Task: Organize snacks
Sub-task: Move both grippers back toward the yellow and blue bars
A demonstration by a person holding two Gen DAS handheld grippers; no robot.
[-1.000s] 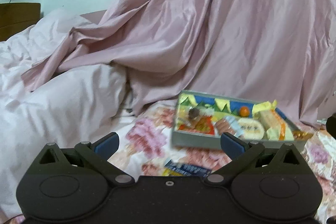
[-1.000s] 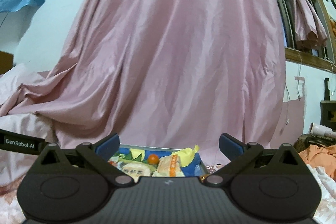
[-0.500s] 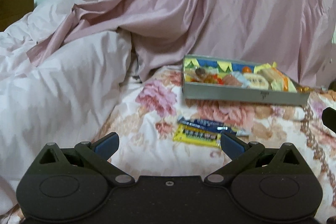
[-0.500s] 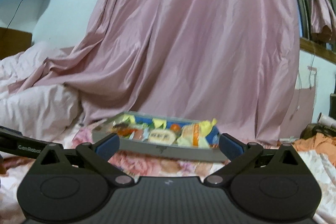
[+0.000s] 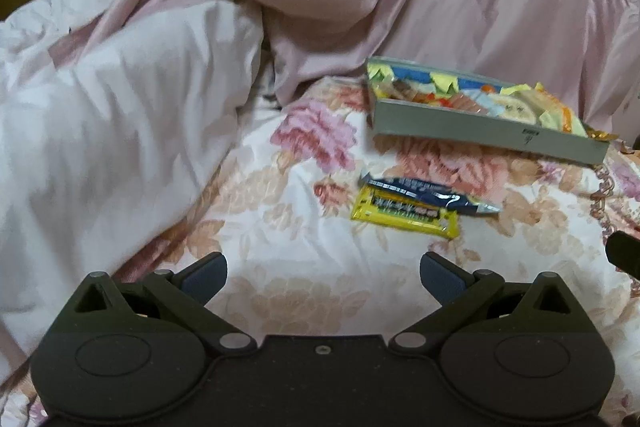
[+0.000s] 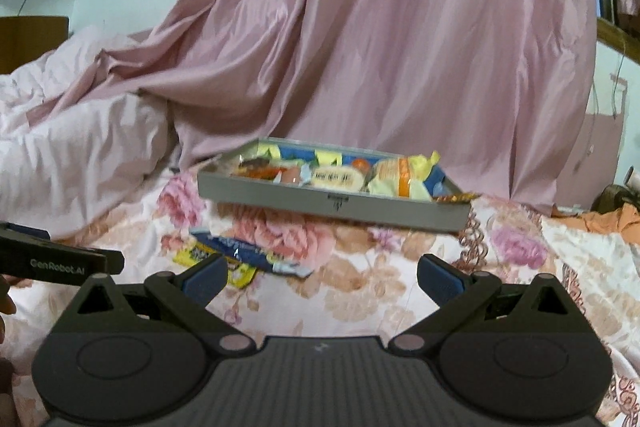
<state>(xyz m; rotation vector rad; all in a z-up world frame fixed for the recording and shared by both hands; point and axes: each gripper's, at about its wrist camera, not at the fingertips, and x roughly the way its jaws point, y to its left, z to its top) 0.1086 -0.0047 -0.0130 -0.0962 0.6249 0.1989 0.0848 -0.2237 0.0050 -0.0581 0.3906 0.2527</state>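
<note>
1. While the tray (image 5: pixel 480 129) already holds most snacks, two packets lie loose on the floral bedspread (image 5: pixel 304 227) in front of it; the blue packet (image 5: pixel 428 193) lies partly over the yellow packet (image 5: pixel 404 213), both well apart from the tray wall.
2. Both look like thin foil wrappers: light, crinkly, likely slippery; they should flatten under a pinch, and the contents may be brittle; the soft bedding will give way beneath them.
3. A hold on the blue packet's free end or long edge seems best, since it is on top; lifting it first would clear the yellow one.
4. The left gripper (image 5: pixel 322 273) hovers low over the bedspread, short of the packets, fingers spread wide, nothing between them.
5. The right gripper (image 6: pixel 320 277) is level and aimed at the tray, also spread and empty, the packets just past its left finger (image 6: pixel 204 277).
</note>
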